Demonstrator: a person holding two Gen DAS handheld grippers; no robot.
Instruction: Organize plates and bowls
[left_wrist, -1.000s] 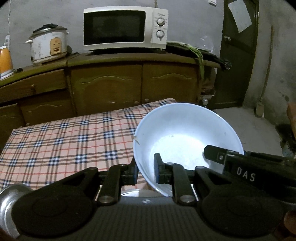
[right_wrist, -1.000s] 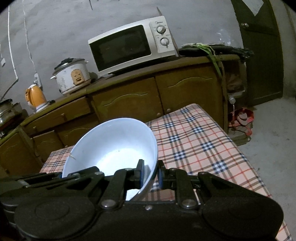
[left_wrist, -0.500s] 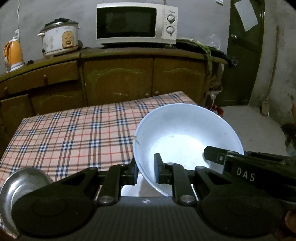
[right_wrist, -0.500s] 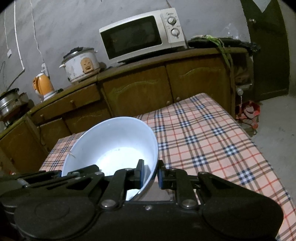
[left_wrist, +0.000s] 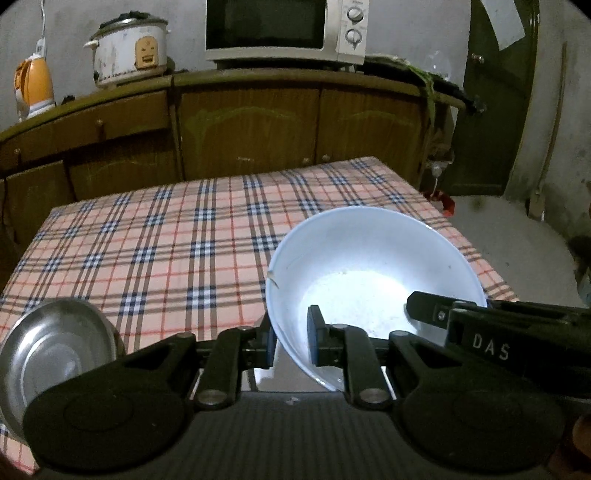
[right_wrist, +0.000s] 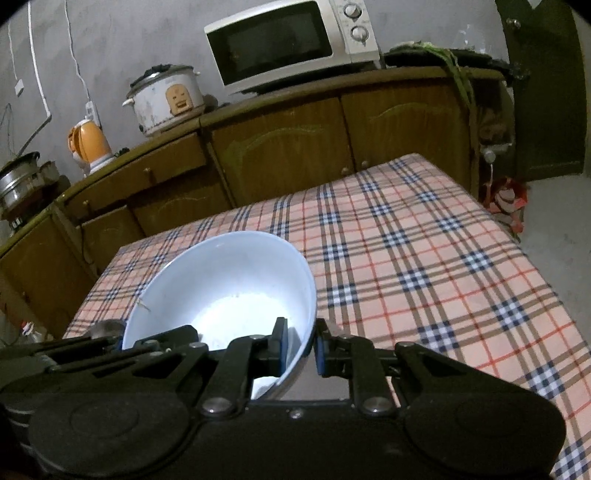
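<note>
Bowl (left_wrist: 369, 273) lower; "DAS" on right gripper (left_wrist: 491, 347).

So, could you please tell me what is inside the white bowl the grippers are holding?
The white bowl looks empty apart from faint pale specks or residue on its bottom. The near part of the inside is covered by the gripper jaws clamped on its rim, so I cannot tell there.

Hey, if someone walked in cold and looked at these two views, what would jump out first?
First the big white bowl, clamped at opposite sides of its rim by the left gripper and the right gripper, above the plaid tablecloth. Next, a shiny steel bowl at the cloth's near left corner. Behind, a microwave and rice cooker sit on the wooden cabinet.
</note>
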